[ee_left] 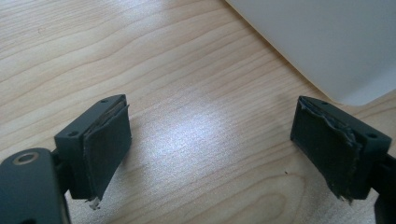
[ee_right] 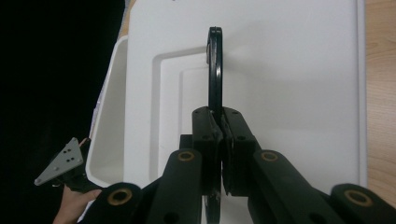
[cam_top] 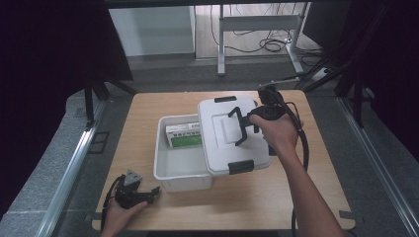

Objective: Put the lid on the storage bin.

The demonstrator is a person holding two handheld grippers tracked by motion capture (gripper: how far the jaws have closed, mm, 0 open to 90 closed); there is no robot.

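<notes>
A white plastic bin (cam_top: pixel 168 168) sits mid-table with a green and white box (cam_top: pixel 185 136) inside it. Its white lid (cam_top: pixel 217 148) lies askew over the bin's right half. The lid's black handle (cam_top: pixel 241 127) stands upright, and my right gripper (cam_top: pixel 249 121) is shut on it. In the right gripper view the handle (ee_right: pixel 215 60) rises edge-on from between the closed jaws of my right gripper (ee_right: pixel 219 135), above the lid (ee_right: pixel 289 70). My left gripper (cam_top: pixel 148 193) rests on the table at the front left, open, with bare wood between its pads (ee_left: pixel 105 144).
The wooden table (cam_top: pixel 276 197) has free room in front of the bin and along its right side. A corner of the bin (ee_left: pixel 336 51) sits just beyond the left gripper (ee_left: pixel 210 135). Black clasps (cam_top: pixel 241 167) mark the lid's ends. Desk legs and cables stand on the floor behind.
</notes>
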